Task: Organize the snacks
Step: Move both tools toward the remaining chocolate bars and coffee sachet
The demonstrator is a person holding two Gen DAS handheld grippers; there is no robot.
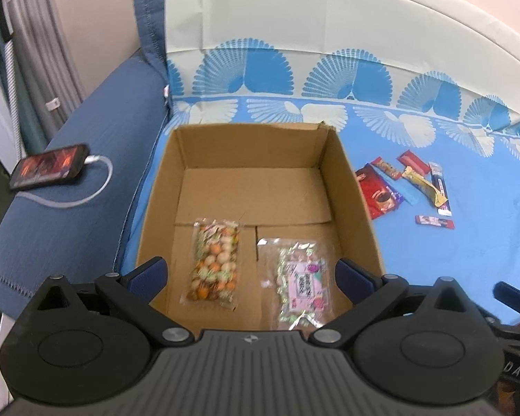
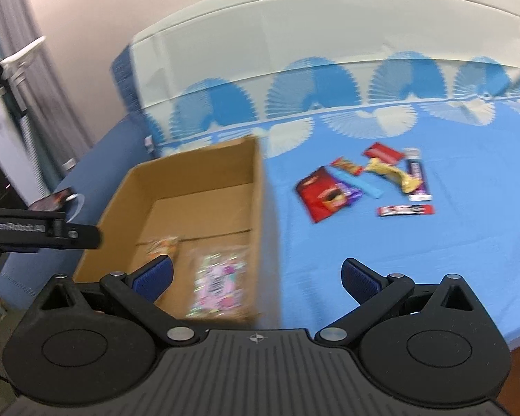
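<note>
An open cardboard box (image 1: 253, 145) (image 2: 256, 187) sits on the blue bed sheet. Two clear candy bags lie on its floor: one with orange and white sweets (image 1: 214, 264) (image 2: 161, 244), one with a pink label (image 1: 301, 286) (image 2: 218, 282). Right of the box lies a pile of snack bars and packets (image 1: 404, 187) (image 2: 364, 182), among them a red packet (image 1: 376, 192) (image 2: 324, 194). My left gripper (image 1: 251, 274) hovers open over the box's near edge, holding nothing. My right gripper (image 2: 256, 277) is open and empty above the box's right wall. This view is blurred.
A phone (image 1: 48, 166) on a white charging cable (image 1: 86, 190) rests on the dark blue cover left of the box. A white headboard (image 1: 294, 17) rises behind the bed. The left gripper's side (image 2: 41, 232) shows in the right wrist view. Open sheet lies right of the snacks.
</note>
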